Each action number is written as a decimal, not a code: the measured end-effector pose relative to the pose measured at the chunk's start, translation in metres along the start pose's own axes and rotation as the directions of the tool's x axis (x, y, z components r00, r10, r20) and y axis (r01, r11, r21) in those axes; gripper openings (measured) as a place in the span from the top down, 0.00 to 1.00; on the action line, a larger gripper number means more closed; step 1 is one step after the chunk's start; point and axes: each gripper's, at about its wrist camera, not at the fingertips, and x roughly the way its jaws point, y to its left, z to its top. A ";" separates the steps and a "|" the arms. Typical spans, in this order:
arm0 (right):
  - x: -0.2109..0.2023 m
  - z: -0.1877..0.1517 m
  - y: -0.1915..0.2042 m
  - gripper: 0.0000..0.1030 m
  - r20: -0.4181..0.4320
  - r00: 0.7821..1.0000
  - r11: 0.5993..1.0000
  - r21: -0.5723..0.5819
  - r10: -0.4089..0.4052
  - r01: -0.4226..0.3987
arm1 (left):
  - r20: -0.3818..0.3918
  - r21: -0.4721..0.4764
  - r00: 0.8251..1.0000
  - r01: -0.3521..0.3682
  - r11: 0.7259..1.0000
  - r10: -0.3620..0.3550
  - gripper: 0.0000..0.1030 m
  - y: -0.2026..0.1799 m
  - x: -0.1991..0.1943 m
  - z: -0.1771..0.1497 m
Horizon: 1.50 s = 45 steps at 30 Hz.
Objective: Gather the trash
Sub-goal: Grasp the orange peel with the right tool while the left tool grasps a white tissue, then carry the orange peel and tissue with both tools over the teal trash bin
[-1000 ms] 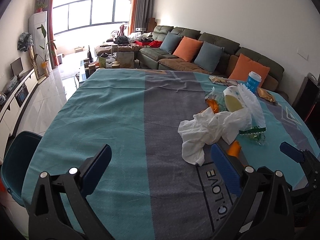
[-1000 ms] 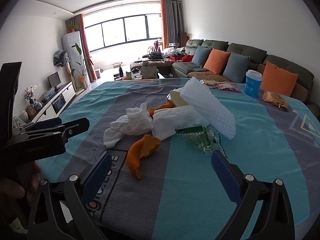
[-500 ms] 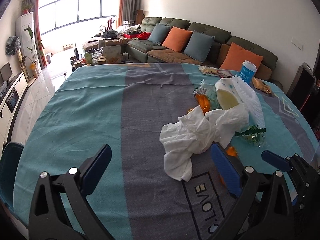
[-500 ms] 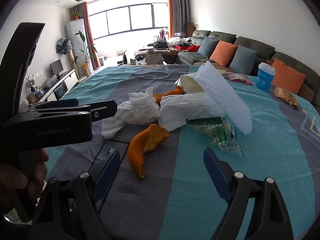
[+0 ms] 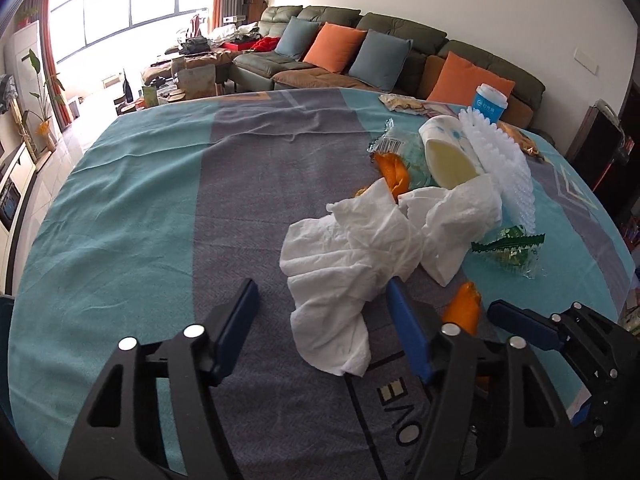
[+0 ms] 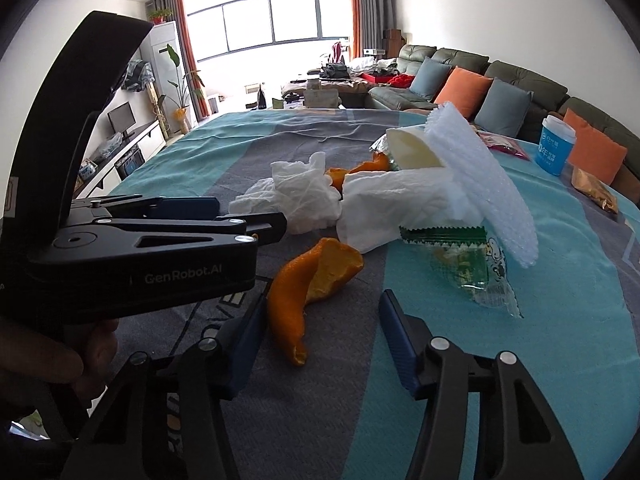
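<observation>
Right gripper, jaws just closing, straddles orange peel untouched.

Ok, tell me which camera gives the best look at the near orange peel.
Right wrist view. There the orange peel lies in full sight on the grey stripe, its tail between the right gripper fingers, not yet pinched. In the left wrist view only its top shows; the left gripper finger hides the rest.

The orange peel lies mostly hidden behind the left tongs' finger.

Sunlit window, green sofa
</observation>
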 end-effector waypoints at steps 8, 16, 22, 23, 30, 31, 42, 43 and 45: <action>0.000 0.001 0.004 0.84 -0.005 0.999 0.999 -0.003 0.033 -0.033 | 0.019 -0.062 0.999 0.047 0.997 -0.046 0.87 0.009 0.001 -0.003; -0.007 0.001 0.004 0.87 0.005 0.999 0.999 0.000 0.037 -0.037 | 0.071 -0.111 0.995 0.084 0.990 -0.077 0.91 0.019 -0.012 -0.005; -0.017 0.004 0.012 0.88 0.036 0.999 0.999 -0.025 0.040 -0.039 | 0.117 -0.119 0.992 0.070 0.990 -0.056 0.91 0.025 -0.035 -0.009; -0.019 0.005 0.014 0.88 0.044 0.998 0.999 -0.035 0.040 -0.038 | 0.126 -0.119 0.991 0.067 0.991 -0.052 0.91 0.026 -0.040 -0.010; -0.030 0.018 0.024 0.88 0.091 0.995 0.996 -0.076 0.044 -0.037 | 0.195 -0.160 0.981 0.038 0.986 -0.007 0.91 0.045 -0.074 -0.018; -0.032 0.020 0.026 0.88 0.098 0.994 0.996 -0.084 0.046 -0.038 | 0.208 -0.164 0.978 0.033 0.986 0.002 0.91 0.048 -0.080 -0.019; -0.043 0.051 0.062 0.88 0.176 0.978 0.979 -0.186 0.115 -0.082 | 0.305 -0.239 0.949 -0.007 0.971 0.082 0.91 0.089 -0.133 -0.027; -0.044 0.054 0.067 0.88 0.180 0.975 0.976 -0.195 0.129 -0.093 | 0.308 -0.249 0.947 -0.010 0.969 0.089 0.91 0.092 -0.137 -0.028; -0.043 0.060 0.077 0.88 0.184 0.970 0.969 -0.215 0.159 -0.118 | 0.316 -0.265 0.942 -0.026 0.964 0.113 0.91 0.100 -0.146 -0.032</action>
